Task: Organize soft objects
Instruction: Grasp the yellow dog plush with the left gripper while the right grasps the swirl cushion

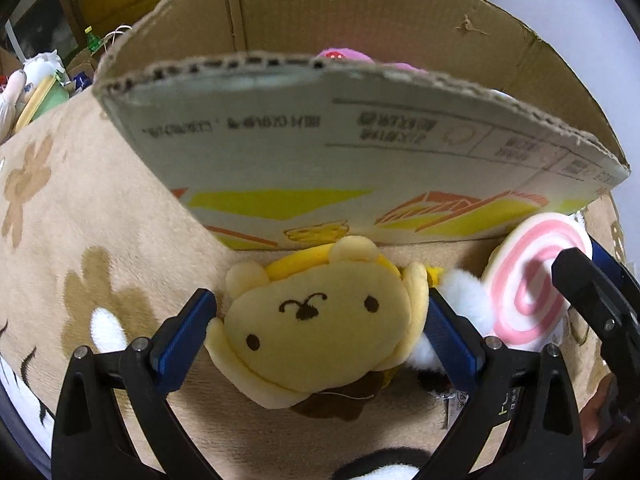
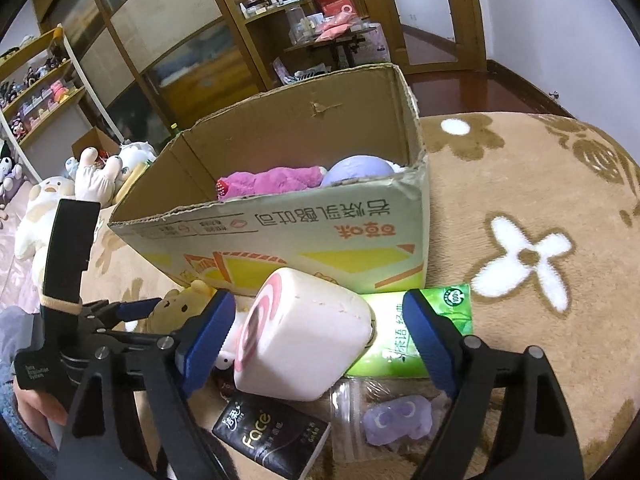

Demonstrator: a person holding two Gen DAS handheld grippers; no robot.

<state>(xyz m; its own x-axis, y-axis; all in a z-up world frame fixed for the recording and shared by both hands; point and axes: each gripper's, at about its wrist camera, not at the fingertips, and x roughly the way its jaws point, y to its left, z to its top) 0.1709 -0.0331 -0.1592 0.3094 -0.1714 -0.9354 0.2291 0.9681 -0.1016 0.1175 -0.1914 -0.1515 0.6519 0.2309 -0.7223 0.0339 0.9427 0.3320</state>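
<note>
the cardboard box (image 2: 288, 216) stands on a tan flower-pattern blanket (image 2: 520, 208) and holds a pink plush (image 2: 272, 181) and a purple plush (image 2: 360, 168). in front of the box, the left tool (image 1: 320, 332) is wide open, its pads flanking a yellow bear plush (image 1: 320, 320). the right tool (image 2: 320, 340) is wide open around a pink swirl roll plush (image 2: 304, 336), just beside the bear.

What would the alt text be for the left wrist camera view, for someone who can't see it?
The left gripper, jaws open, straddles a yellow bear plush lying on a beige flowered blanket. Just behind stands an open cardboard box, with a pink-and-white swirl roll plush at right beside the right gripper.
</note>
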